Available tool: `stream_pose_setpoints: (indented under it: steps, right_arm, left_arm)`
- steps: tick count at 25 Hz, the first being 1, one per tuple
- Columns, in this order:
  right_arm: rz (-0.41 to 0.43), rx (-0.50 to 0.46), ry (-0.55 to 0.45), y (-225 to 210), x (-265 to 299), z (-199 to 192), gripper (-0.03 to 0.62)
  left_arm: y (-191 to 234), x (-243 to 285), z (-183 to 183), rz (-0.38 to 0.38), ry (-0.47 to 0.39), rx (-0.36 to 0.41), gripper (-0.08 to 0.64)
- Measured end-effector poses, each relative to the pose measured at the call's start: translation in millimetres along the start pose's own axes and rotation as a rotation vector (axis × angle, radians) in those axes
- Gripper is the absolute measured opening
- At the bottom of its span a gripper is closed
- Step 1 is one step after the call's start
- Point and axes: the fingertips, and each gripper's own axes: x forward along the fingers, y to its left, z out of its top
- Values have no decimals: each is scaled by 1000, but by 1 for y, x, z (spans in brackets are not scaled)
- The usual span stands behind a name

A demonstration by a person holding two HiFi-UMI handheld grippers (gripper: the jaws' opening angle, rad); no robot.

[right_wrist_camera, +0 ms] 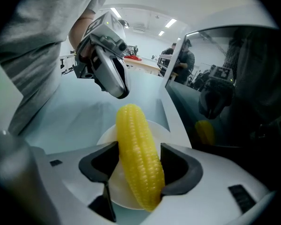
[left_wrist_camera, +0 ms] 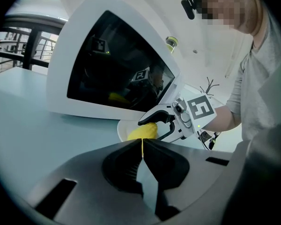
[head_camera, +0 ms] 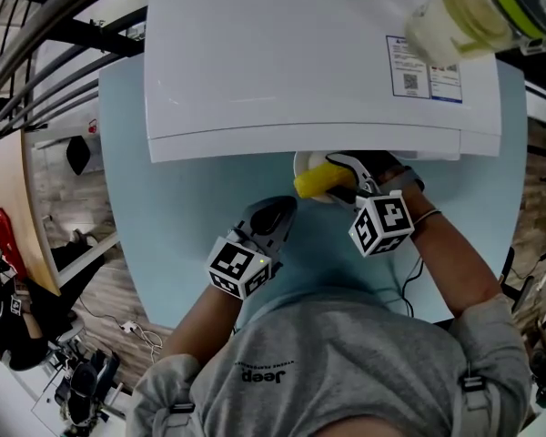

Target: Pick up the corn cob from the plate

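One slip could spoil this: the corn cob (right_wrist_camera: 138, 163) is round and lies slanted on the plate (right_wrist_camera: 154, 128), so a crooked squeeze might make it roll off. I count one cob, one plate and two grippers. The right gripper (right_wrist_camera: 139, 146) has its fingers wide apart around the cob. The left gripper (left_wrist_camera: 141, 146) is closed and empty.

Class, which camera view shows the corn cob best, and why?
The right gripper view: the corn cob fills the centre, kernels sharp, on the plate between the jaws of the open right claw. The head view shows one yellow end; the left gripper view, a yellow patch beyond the shut left claw.
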Motion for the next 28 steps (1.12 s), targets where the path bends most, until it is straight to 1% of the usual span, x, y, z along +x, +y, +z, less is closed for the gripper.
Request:
stream_pose_setpoints:
  steps: [7, 15, 23, 28]
  right_arm:
    - [-14, -12, -8, -2, 0, 0, 268]
    - [-63, 79, -31, -8, -6, -1, 261]
    - [-113, 128, -23, -15, -32, 5, 259]
    - [-153, 143, -19, -18, -60, 21, 258]
  left_arm:
    - [1, -4, 2, 12, -9, 5, 26]
    - [4, -12, 9, 33, -29, 8, 26]
    - [-5, -26, 24, 42, -59, 38, 26]
    - [-12, -49, 39, 61, -88, 70, 26]
